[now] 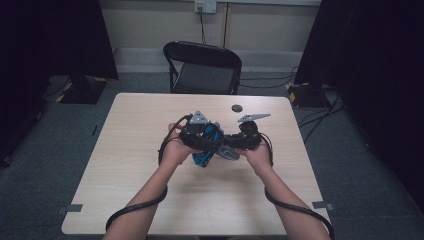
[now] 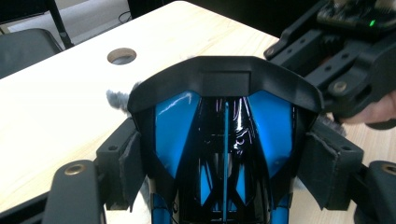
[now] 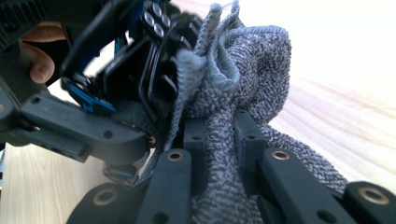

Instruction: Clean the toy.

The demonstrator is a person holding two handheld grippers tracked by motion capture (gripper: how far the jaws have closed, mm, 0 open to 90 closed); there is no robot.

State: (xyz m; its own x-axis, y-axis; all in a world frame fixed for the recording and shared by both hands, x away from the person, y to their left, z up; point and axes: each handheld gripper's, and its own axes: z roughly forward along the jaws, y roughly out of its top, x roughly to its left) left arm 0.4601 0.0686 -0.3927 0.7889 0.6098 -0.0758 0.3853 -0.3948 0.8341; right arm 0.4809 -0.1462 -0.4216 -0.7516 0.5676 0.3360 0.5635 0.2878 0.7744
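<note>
Left tool (image 2: 224, 154) clamps a blue and black toy car (image 2: 224, 140) across its body, pads pressed on both sides; in the high view the car (image 1: 205, 147) sits raised over the middle of the bench (image 1: 150, 150). Right tool (image 3: 224, 135) has its jaws pinched tight on a grey knitted cloth (image 3: 243, 79), bunched right against the car's end, touching it. Both hands meet mid-bench. Small dark disc (image 1: 236, 108) lies on the bench beyond them; black chair (image 1: 202, 67) behind.

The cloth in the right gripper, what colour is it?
The cloth is speckled grey, seen best in the right gripper view.
</note>
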